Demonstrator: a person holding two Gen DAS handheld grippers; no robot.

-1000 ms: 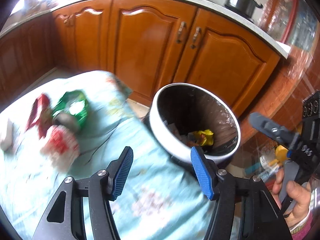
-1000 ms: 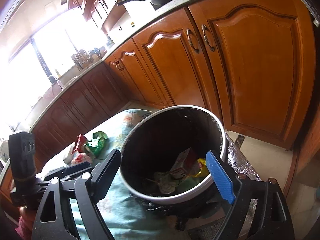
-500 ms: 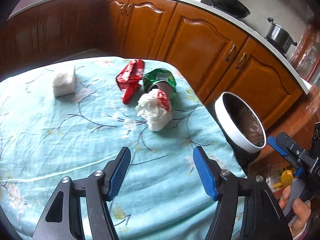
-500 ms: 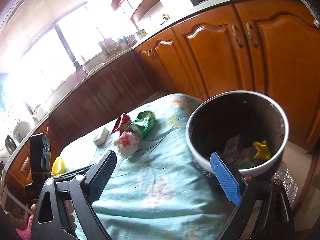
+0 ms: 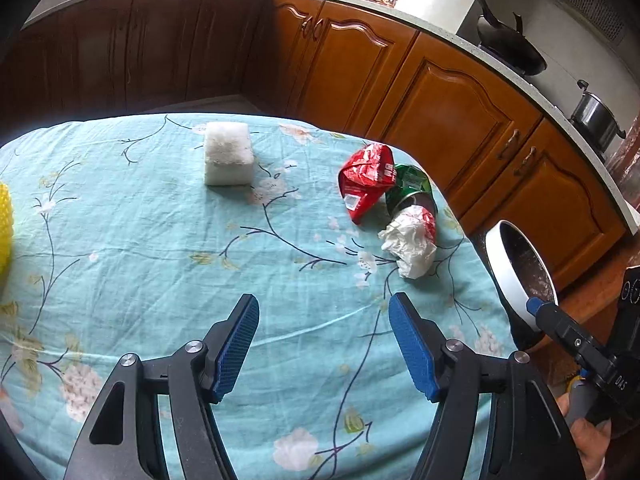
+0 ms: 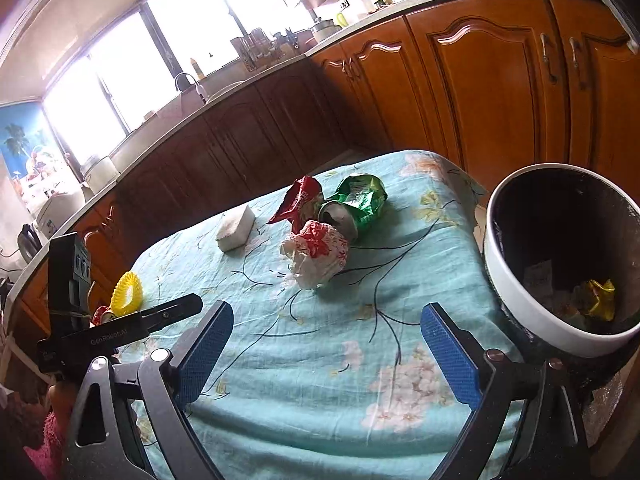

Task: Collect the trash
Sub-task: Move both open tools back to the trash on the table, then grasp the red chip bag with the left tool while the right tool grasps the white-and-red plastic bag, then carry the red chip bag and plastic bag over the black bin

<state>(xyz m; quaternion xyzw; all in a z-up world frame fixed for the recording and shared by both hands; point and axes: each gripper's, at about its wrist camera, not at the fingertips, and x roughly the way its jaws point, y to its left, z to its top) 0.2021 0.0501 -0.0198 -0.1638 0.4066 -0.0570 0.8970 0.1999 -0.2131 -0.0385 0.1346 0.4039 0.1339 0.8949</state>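
Note:
On the teal flowered tablecloth (image 5: pixel 160 264) lie a crumpled white-and-red paper (image 5: pixel 412 240), a red snack wrapper (image 5: pixel 366 182) and a crushed green can (image 5: pixel 414 192); they also show in the right wrist view as the paper (image 6: pixel 316 252), wrapper (image 6: pixel 298 204) and can (image 6: pixel 356 204). A white foam block (image 5: pixel 228 154) lies farther left. The white-rimmed trash bin (image 6: pixel 520 308) stands off the table's right edge with trash inside. My left gripper (image 5: pixel 324 344) is open and empty over the cloth. My right gripper (image 6: pixel 326 354) is open and empty, near the bin.
A yellow ring-shaped object (image 6: pixel 128 294) lies at the table's left end. Wooden kitchen cabinets (image 5: pixel 460 120) run behind the table, with a wok (image 5: pixel 512 54) and a pot (image 5: pixel 596 118) on the counter. The bin (image 5: pixel 516 280) sits beyond the table's right edge.
Both grippers have swung left, away from over the bin and toward the table. The trash pile now lies ahead of them. Both stay open and empty.

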